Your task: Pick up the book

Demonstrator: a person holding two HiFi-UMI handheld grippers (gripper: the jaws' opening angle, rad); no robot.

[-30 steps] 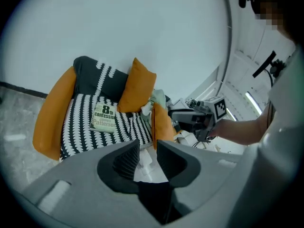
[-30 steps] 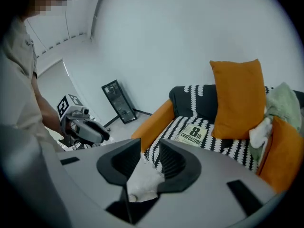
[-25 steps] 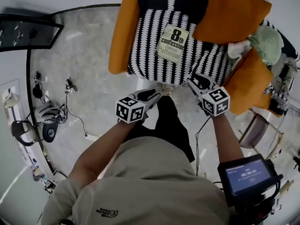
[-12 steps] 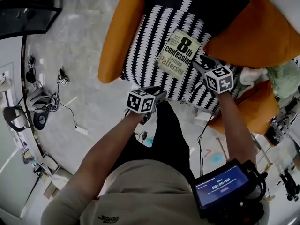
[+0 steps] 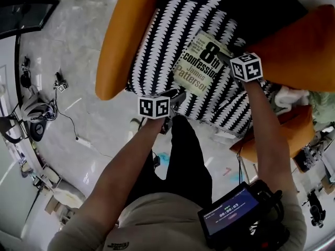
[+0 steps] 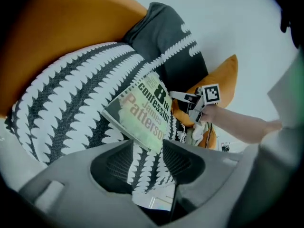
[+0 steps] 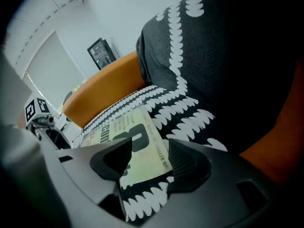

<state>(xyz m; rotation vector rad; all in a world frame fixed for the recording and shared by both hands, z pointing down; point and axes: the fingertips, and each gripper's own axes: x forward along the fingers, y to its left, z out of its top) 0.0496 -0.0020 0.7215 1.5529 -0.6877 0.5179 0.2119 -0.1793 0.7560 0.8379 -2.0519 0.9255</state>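
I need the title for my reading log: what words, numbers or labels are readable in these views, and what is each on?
"8th confession": front cover of the book, which lies on the striped cushion.
"James Patterson": same cover, below the title.
Fine print along the cover's top edge: too small to read.
Digits on the screen at the person's chest: too blurred to read.
The shirt logo: too small to read.

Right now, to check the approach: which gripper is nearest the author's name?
The left gripper, by the book's Patterson end; the right gripper at the 8th end. Both grippers' jaws are opening, gripping nothing.
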